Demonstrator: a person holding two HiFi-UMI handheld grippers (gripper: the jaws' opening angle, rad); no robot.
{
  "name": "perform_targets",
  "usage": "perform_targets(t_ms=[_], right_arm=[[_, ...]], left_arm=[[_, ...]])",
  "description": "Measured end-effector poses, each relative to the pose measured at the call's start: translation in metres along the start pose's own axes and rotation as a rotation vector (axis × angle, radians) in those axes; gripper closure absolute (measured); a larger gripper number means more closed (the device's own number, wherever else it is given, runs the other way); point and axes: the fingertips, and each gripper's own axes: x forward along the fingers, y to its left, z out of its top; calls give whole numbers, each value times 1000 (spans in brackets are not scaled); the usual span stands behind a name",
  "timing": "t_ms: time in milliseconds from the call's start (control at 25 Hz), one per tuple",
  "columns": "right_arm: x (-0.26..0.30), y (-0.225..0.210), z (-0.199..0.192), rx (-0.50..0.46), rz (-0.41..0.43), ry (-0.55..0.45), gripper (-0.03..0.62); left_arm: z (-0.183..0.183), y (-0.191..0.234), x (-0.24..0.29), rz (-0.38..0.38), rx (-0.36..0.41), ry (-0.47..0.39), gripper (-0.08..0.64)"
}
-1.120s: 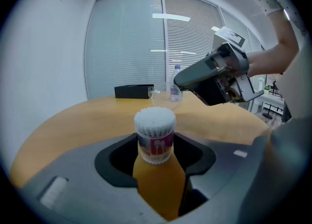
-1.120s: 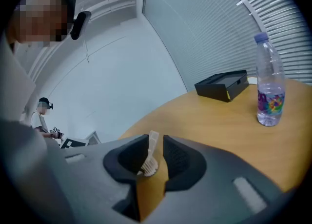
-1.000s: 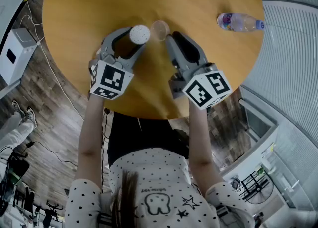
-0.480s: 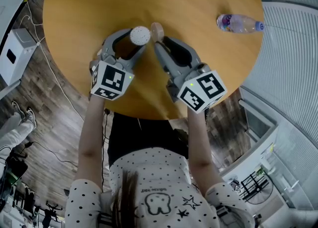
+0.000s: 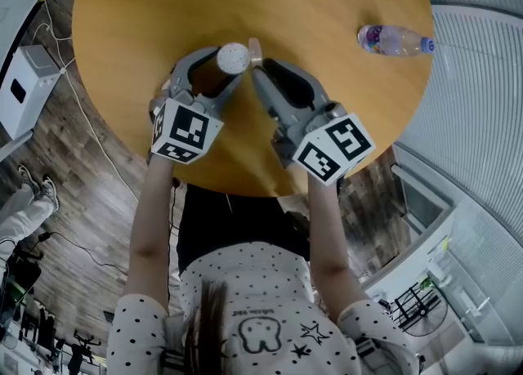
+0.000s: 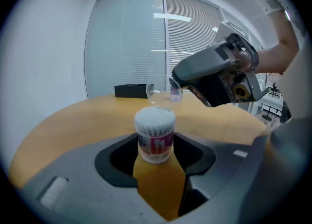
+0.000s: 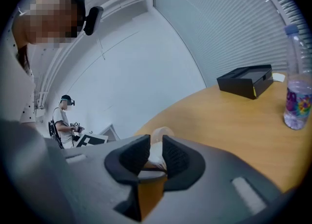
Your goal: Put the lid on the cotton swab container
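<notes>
Below, wooden table (image 5: 122,6), plank floor (image 5: 86,185).

The lid (image 5: 255,45) — now on edge, nearer the container (image 5: 233,58)

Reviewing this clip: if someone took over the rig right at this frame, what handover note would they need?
Left gripper: shut on the cotton swab container, which is upright with its swabs uncovered.
Right gripper: shut on the clear lid, held tilted on edge above the table, just to the right of the container's top.
Done: both parts are gripped and the lid has been brought close.
Left: turn the lid so its opening faces down, centre it over the swabs, press it on, then release.
</notes>
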Motion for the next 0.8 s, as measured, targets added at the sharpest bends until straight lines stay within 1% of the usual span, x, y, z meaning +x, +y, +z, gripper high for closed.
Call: perform_targets(t_ms=[120,200,400,480,560,600,800], right_arm=[[2,0,-1,-34,-13,9,516],[3,1,-1,-77,-25,20,515],[9,10,-2,-258,-67,71,515],[11,11,-2,-304,-85,83,515],[12,10,-1,-326,-106,86,491],[12,10,-1,-330,-112,86,491],[20,17,-8,-335,-92,111,491]], left_arm=[[0,-1,2,0,0,1,321],[0,-1,2,-1,-1,1,321],[0,-1,2,-2,-2,1,322],[0,-1,2,-4,-2,2,322],[1,-1,2,-5,-3,3,322],[1,-1,2,-5,-3,2,322],[-1,0,-1,-8,-4,1,322]])
